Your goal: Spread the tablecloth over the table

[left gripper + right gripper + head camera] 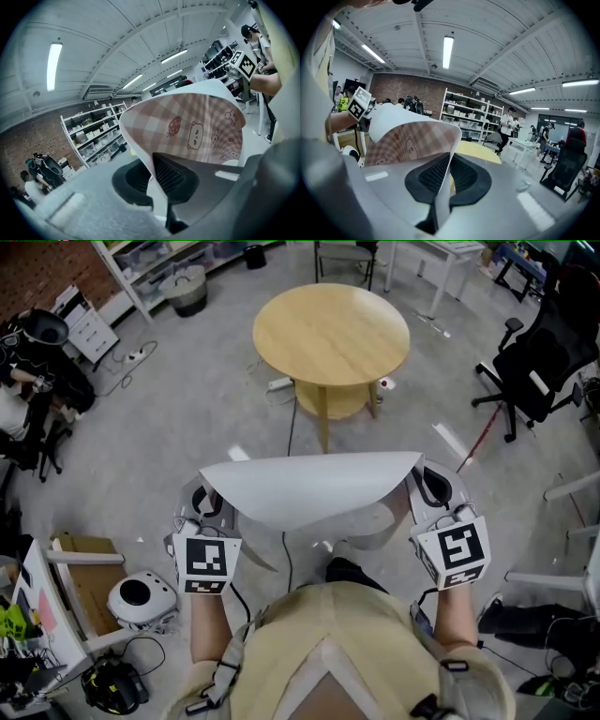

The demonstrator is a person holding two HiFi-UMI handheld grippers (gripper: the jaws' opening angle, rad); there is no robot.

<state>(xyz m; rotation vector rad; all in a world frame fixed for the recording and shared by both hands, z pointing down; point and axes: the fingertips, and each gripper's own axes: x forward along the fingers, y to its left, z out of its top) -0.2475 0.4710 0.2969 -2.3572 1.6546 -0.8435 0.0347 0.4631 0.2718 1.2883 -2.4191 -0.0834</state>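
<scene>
The left gripper (208,505) is on the near side of the round wooden table (330,334) and well apart from it. Its jaws are pressed together on one corner of the tablecloth (309,486), and the left gripper view shows the cloth's edge running down between the two ribbed pads.

From that corner the tablecloth arches across in the air, over the floor on the near side of the table. Its plain white back faces up, and the pink checked face printed with bears and strawberries is turned under. No part of it reaches the table, whose top is bare. A further fold hangs below the arch, but how much cloth is gathered there cannot be told.

The right gripper (429,491), also on the near side of the table, pinches the opposite corner. In its own view the jaws are closed with the cloth's edge caught between the pads, and a slice of the yellow tabletop shows just beyond them.

As for progress, the cloth appears to be lifted and held at two corners, so picking it up counts as done. The main work remains: carrying it up to the table, opening it out flat over the top, probably printed face up, and letting go.
</scene>
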